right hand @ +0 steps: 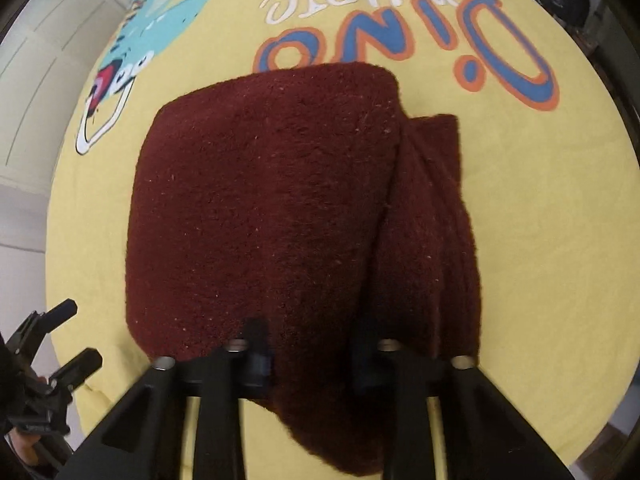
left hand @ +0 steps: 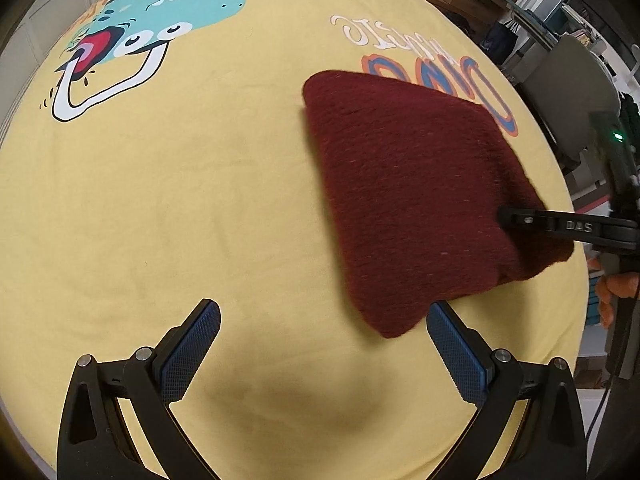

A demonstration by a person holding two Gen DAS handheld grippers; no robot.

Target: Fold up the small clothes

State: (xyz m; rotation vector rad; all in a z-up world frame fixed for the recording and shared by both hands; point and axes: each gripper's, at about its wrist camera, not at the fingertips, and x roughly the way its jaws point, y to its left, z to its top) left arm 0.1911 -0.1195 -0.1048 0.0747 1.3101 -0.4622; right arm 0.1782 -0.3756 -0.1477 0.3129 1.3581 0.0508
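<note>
Maroon knit garment (right hand: 260, 208), folded beside the "Dino" print (right hand: 404, 44): soft, limp; right gripper (right hand: 308, 360) pinches its near edge; left gripper (left hand: 324, 344) wide, empty.

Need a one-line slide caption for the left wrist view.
Open left gripper hovers over the yellow dinosaur-print sheet while the right gripper reaches onto the folded maroon garment.
</note>
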